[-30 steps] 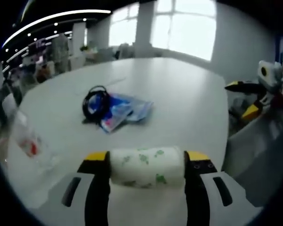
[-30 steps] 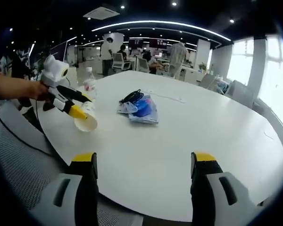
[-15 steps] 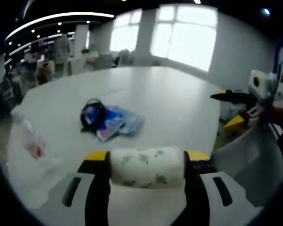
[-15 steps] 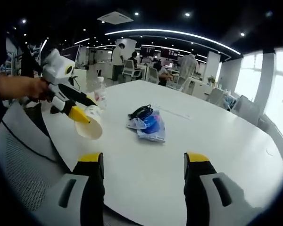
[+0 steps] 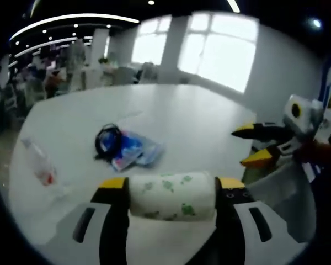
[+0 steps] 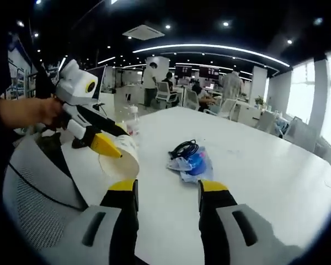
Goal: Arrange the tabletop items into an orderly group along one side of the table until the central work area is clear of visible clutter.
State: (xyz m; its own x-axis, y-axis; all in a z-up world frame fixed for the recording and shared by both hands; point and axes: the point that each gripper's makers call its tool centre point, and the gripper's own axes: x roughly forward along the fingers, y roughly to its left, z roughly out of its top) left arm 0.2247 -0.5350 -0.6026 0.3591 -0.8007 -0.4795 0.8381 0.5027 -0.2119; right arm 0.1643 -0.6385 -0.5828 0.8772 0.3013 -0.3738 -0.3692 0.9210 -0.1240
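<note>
My left gripper is shut on a white paper roll with green prints, held over the near rim of the white table. A black cable coil lies against blue plastic bags mid-table. A clear plastic bottle lies to their left. My right gripper is open, jaws fairly close, nothing between them. In the right gripper view the left gripper holds the roll at the table edge, with the bottle behind it and the cable and bags beyond. The right gripper enters from the right.
A grey mesh chair stands at the table's near side, under the left gripper; its back appears beside the right gripper. A hand holds the left gripper. Office desks and people stand far behind the table.
My right gripper's jaws have drawn much closer together. Both views have shifted. The left gripper still holds the roll and now looms larger in the right gripper view.
</note>
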